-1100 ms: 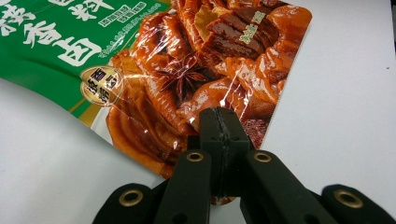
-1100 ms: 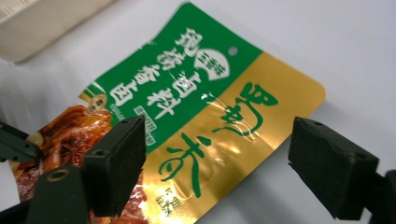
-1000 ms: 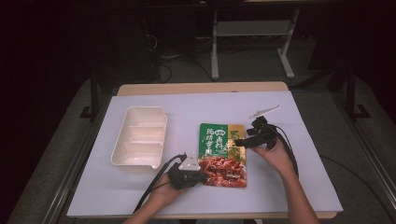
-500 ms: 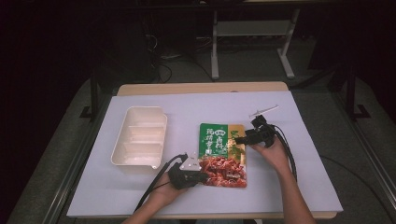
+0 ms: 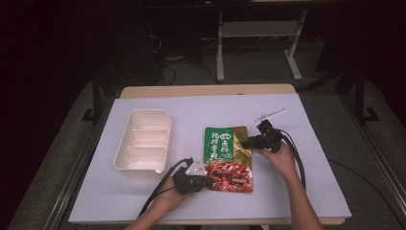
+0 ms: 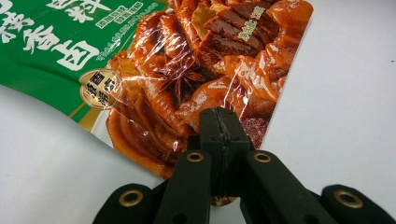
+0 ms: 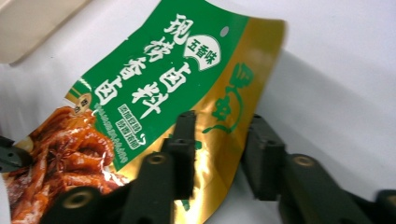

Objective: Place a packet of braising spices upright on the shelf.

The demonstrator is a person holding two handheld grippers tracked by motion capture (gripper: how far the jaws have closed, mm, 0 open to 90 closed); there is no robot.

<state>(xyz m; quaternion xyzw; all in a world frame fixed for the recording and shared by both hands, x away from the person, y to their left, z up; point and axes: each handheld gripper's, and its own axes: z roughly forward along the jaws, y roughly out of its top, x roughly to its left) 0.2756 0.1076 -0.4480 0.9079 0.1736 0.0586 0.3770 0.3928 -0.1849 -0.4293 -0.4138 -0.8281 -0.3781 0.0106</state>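
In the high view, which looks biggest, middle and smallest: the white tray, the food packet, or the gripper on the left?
1. White tray, largest.
2. Food packet, slightly smaller; fairly close to the tray.
3. Left gripper, clearly smallest, pinching the packet's bottom edge.

Both forearms in from the bottom edge of the high view, angled inward toward each other. Left hand [image 5: 165, 199] low and near the body, wrapped around the left gripper [image 5: 207, 182], pointing to the right; jaws pressed fully together, tips meeting with no gap. Right hand [image 5: 280, 158] farther forward, holding the right gripper [image 5: 245, 143] pointing to the left; jaws spread apart, one to each side. Cables trailing back along both wrists.
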